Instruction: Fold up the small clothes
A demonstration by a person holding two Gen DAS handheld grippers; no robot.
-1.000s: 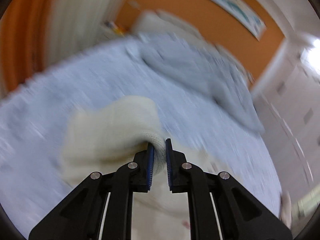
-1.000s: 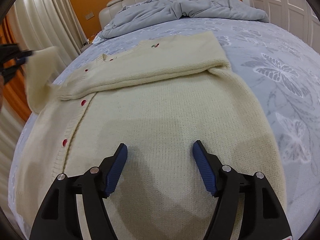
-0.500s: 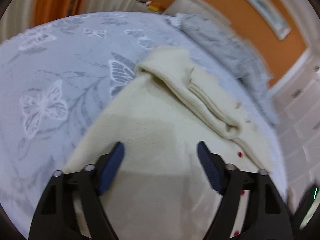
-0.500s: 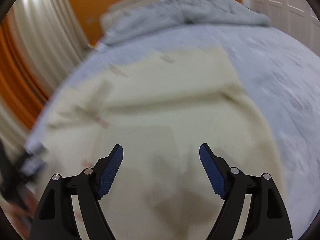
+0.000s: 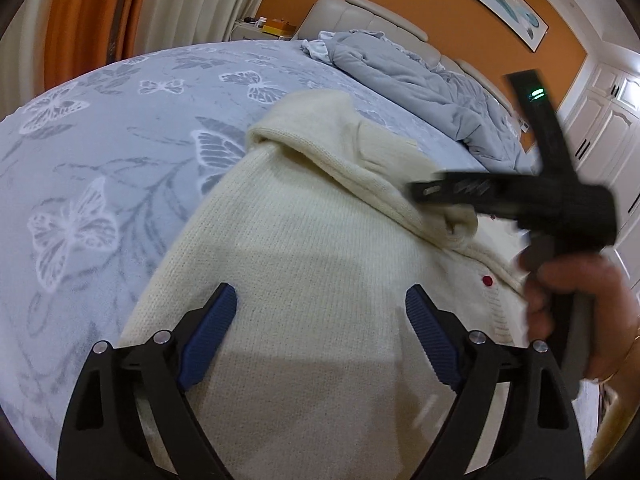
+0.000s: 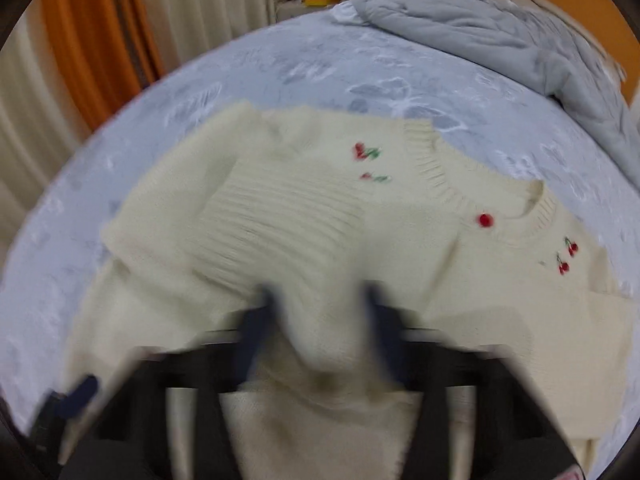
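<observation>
A cream knit cardigan point(image 5: 312, 248) with red buttons and cherry embroidery lies on the bed, both sleeves folded across its chest. My left gripper point(image 5: 320, 320) is open and empty just above the cardigan's lower body. My right gripper point(image 6: 320, 320) hovers over the folded sleeve cuff point(image 6: 276, 228); its fingers are motion-blurred, with cream knit between them. It also shows in the left wrist view point(image 5: 520, 200), held by a hand over the folded sleeve.
The bed has a pale blue butterfly-print sheet point(image 5: 100, 152). A rumpled grey duvet point(image 5: 420, 80) lies by the headboard. Curtains point(image 5: 120, 8) hang to the left. White wardrobe doors point(image 5: 600, 120) stand to the right.
My left gripper let go of the sleeve, which now lies folded on the chest, and opened wide. My right gripper swung left over the folded sleeves, its fingers closer together.
</observation>
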